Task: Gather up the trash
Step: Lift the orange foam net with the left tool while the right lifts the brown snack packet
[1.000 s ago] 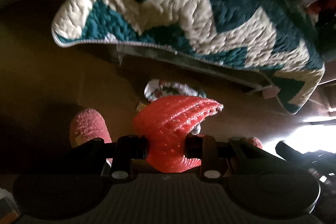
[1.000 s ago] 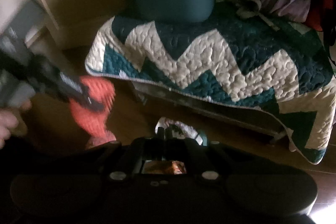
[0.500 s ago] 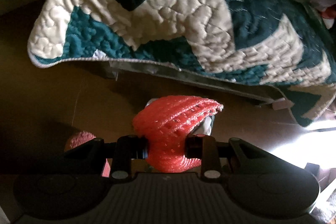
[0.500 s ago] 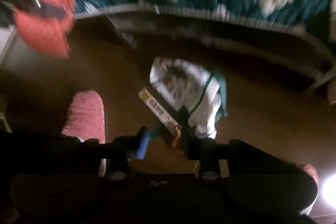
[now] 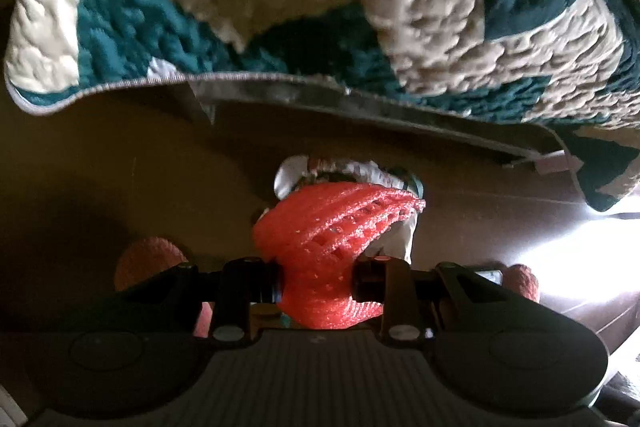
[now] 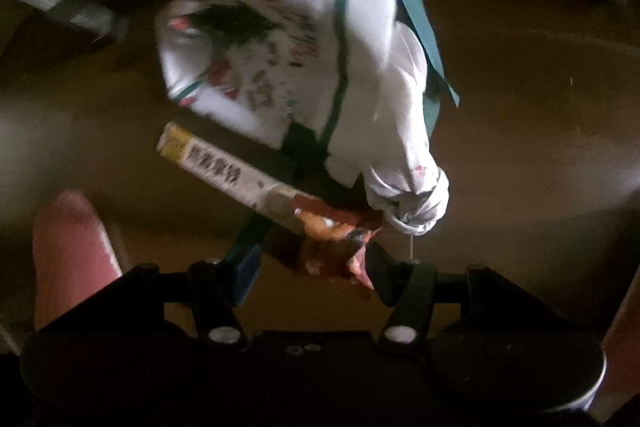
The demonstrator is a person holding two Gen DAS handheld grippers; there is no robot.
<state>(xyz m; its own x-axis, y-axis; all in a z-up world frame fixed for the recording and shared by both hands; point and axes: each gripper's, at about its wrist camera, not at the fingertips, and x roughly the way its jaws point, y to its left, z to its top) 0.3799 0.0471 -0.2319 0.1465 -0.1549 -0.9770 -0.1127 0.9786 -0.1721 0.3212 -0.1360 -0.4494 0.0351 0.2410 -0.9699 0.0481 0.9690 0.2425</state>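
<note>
Dark brown floor (image 6: 520, 107) lies under a teal-and-cream quilt (image 5: 320, 7). Left gripper (image 5: 316, 283) clamps red foam netting (image 5: 332, 243). Right gripper (image 6: 312, 267), jaws opening, straddles what looks like a crumpled wrapper (image 6: 332, 243) beside a white patterned bag (image 6: 320, 67).

You've got a dark brown floor (image 6: 520, 99) under everything here, kinda shiny, with glare at 3 o'clock in the left view. Lying right on it: a white printed bag (image 6: 304, 67) with teal straps, up around 12 o'clock, and a flattened wrapper (image 6: 228, 171) touching its lower edge. A fuzzy pink slipper (image 6: 68, 251) sits at 8 o'clock.
</note>
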